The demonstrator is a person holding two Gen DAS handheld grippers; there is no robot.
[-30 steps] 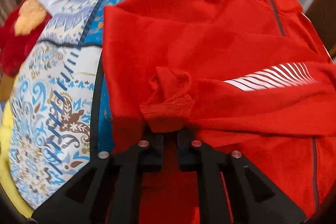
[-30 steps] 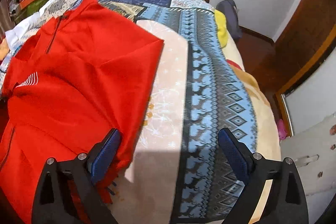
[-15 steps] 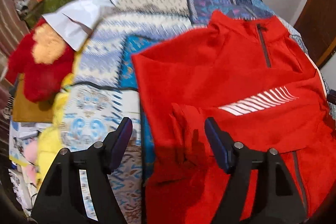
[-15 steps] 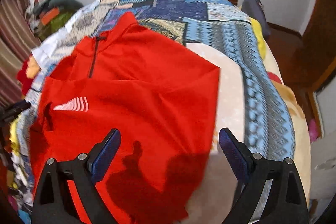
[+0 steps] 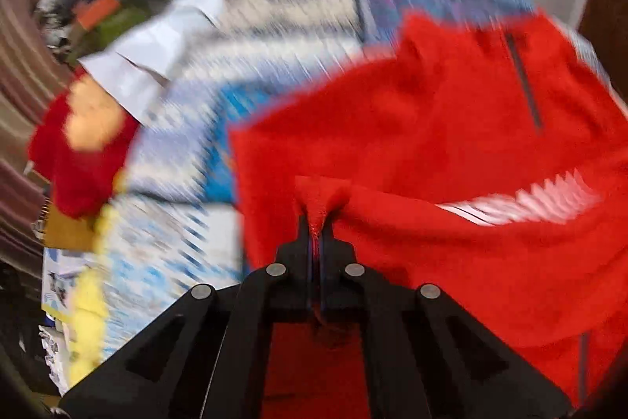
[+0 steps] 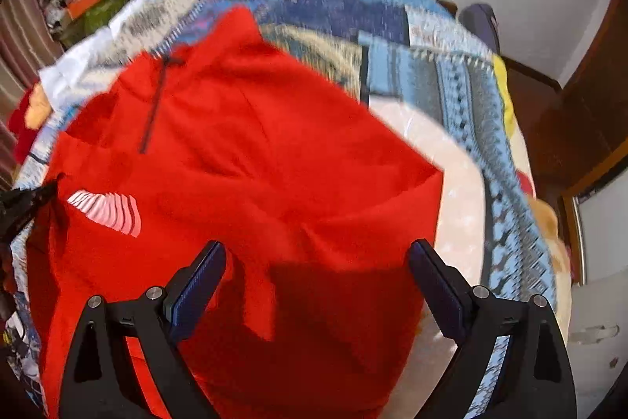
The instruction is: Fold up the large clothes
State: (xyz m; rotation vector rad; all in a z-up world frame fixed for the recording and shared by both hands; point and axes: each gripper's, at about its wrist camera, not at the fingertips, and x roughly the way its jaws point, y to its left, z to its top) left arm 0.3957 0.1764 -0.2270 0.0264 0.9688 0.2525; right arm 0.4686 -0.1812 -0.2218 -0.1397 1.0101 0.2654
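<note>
Right now the left gripper [image 5: 317,222] has just snapped closed and is clenched on a small pinch of the red top [image 5: 451,144], a peak of fabric bunched above the pads near the cuff of the folded-in sleeve. Thin bite: if the lift continues fast, the fabric could slide out, or only the top layer comes up and the sleeve underneath stays put, so the fold skews. Heavy motion blur in the left wrist view, so how deep the cloth sits between the pads I can't tell. The right gripper [image 6: 318,285] hangs released, jaws wide, over the near part of the garment, nothing between them; with no second anchor, a one-sided pull may drag the whole top across the patterned bedspread [image 6: 451,73] and undo the fold already laid across the chest. Farther out, collar and zip [image 6: 151,112] lie flat toward the far side of the bed. White cloth [image 5: 149,53] and red plush toy [image 5: 74,160] sit at the left edge, well apart.
</note>
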